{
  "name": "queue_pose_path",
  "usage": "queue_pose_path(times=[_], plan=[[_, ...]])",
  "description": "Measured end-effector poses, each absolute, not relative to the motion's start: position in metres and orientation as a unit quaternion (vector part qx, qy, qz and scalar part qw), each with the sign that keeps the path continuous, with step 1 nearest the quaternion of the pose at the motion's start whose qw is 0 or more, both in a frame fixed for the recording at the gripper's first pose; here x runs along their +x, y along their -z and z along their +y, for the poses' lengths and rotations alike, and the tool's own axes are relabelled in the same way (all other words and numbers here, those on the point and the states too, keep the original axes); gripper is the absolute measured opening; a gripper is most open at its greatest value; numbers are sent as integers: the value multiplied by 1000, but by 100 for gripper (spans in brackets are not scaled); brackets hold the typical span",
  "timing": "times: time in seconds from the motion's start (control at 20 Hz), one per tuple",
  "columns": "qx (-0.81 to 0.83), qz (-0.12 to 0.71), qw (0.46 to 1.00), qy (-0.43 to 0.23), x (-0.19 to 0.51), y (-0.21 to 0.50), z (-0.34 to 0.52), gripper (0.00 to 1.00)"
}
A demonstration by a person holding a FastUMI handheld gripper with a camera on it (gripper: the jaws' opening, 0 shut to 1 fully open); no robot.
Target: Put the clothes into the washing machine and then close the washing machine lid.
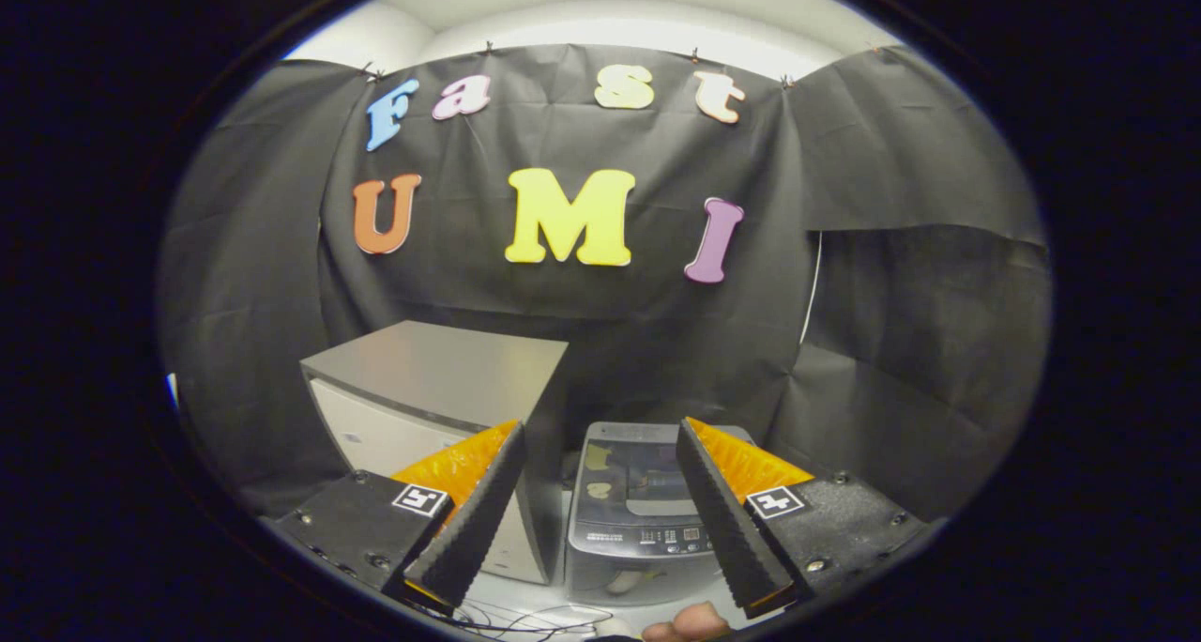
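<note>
Small top-loading washing machine (pixel 636 511) seen beyond and between the two fingers, standing on a pale surface (pixel 525 597) against the black cloth wall. Grey body, with a darker see-through lid (pixel 630 481) lying flat and closed on top and a strip of controls along its near edge; buttons too small to make out. Right side of the machine hidden behind the right finger (pixel 727 515), lower front partly cut off. Faint pale shapes visible through or reflected in the lid, hard to tell which. Just left of the machine, nearly touching it, a taller boxy cabinet (pixel 427 389) with a flat grey top and a pale front, lower right part covered by the left finger (pixel 469 520). Gripper (pixel 599 520) with jaws spread wide apart, holding nothing, tips pointing toward the machine but well short of it. Thin dark cables (pixel 525 619) lying loose on the surface near the left finger. Nearest of all, below the gap between the fingers, a rounded bit of a fingertip or hand (pixel 690 623), mostly cut off.
</note>
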State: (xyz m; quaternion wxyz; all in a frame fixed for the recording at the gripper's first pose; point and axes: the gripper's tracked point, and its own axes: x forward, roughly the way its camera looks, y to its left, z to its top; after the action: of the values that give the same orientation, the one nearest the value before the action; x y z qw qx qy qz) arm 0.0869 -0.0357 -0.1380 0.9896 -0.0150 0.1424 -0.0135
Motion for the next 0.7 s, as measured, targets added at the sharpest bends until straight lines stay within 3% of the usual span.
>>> queue_pose_path(times=[0.7], plan=[[-11, 74, 997, 20, -35, 68, -68, 100]])
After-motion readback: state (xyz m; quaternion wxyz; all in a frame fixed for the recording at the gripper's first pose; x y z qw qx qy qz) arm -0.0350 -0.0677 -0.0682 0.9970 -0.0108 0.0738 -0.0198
